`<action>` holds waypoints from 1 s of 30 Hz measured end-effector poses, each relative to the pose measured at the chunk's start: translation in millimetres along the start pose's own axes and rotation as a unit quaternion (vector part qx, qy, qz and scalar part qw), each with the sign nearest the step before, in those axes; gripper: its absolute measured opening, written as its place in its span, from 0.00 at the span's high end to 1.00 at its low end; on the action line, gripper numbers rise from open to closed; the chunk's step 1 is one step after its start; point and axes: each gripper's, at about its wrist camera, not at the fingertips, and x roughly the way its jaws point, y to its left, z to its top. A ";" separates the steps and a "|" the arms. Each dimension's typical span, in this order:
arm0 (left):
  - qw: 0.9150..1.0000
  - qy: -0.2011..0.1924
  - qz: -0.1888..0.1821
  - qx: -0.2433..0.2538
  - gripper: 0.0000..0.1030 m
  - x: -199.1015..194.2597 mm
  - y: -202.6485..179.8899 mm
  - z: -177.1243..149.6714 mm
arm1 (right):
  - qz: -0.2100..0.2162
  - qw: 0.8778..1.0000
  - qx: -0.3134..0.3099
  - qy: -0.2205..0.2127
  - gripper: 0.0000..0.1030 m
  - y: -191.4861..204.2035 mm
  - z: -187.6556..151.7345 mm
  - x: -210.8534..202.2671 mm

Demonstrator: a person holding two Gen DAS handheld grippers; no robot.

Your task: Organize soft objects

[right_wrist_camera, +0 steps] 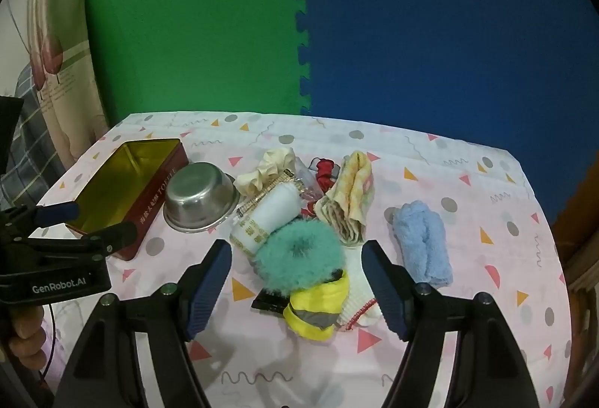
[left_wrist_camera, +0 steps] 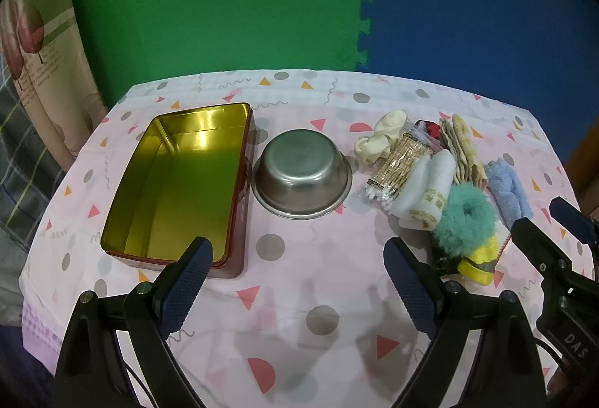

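Both grippers wide, empty. Teal fluffy scrunchie (right_wrist_camera: 299,254) just ahead of right gripper (right_wrist_camera: 295,280); overlapping yellow pouch (right_wrist_camera: 318,307) could snag, drag along.

open right claw (right_wrist_camera: 295,280), teal scrunchie (right_wrist_camera: 299,254), steel bowl (right_wrist_camera: 200,198)

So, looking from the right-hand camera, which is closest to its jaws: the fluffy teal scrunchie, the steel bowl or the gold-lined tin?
1. Fluffy teal scrunchie: just ahead, between the open jaws.
2. Round steel bowl: farther back, to the left.
3. Gold-lined red tin: farthest, far left.
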 end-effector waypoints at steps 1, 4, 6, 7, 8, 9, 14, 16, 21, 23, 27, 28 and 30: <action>1.000 0.001 0.000 0.000 0.11 0.1 0.5 -0.1 | 0.001 1.000 0.000 0.000 0.28 -0.5 -0.1 0.0; 1.000 0.000 0.001 0.000 0.11 -0.8 -0.2 -0.3 | 0.000 1.000 -0.001 0.000 0.28 -0.1 0.0 -0.4; 1.000 0.000 0.001 -0.002 0.11 -0.5 0.2 -0.5 | 0.000 1.000 0.000 0.001 0.28 -0.5 -0.3 -0.7; 1.000 -0.001 0.001 -0.001 0.11 -0.8 -0.8 -1.2 | 0.000 1.000 0.001 0.000 0.28 -0.6 -0.7 -1.1; 1.000 -0.001 0.001 -0.001 0.11 -0.4 -0.6 -1.0 | 0.000 1.000 0.001 0.001 0.28 -0.6 -1.0 -1.2; 1.000 -0.001 0.002 0.000 0.11 -0.8 -1.1 -1.2 | 0.000 1.000 0.001 0.001 0.28 -0.5 -1.2 -1.2; 1.000 0.000 0.001 0.000 0.11 -0.8 -1.2 -0.9 | 0.000 1.000 0.001 0.000 0.28 -1.0 -1.0 -1.8; 1.000 -0.002 0.001 0.000 0.11 -1.2 -1.5 -1.2 | 0.000 1.000 0.001 0.001 0.28 -1.2 -0.5 -1.6; 1.000 -0.002 0.000 0.000 0.11 -1.5 -1.1 -0.9 | 0.000 1.000 0.001 0.002 0.28 -2.4 -0.9 -1.5; 1.000 -0.002 0.000 0.000 0.11 -1.9 -1.3 -0.9 | 0.000 1.000 0.002 0.001 0.28 -2.9 -1.2 -2.5; 1.000 -0.002 0.000 -0.001 0.11 -1.9 -1.8 -1.2 | 0.001 1.000 0.001 0.002 0.28 -2.0 -0.8 -2.3; 1.000 -0.002 0.001 0.000 0.11 -1.8 -2.2 -1.2 | 0.000 1.000 0.000 0.002 0.28 -2.3 -1.4 -2.2; 1.000 -0.002 0.002 0.001 0.11 -1.7 -2.3 -1.3 | 0.001 1.000 0.001 0.001 0.28 -2.5 -1.9 -2.5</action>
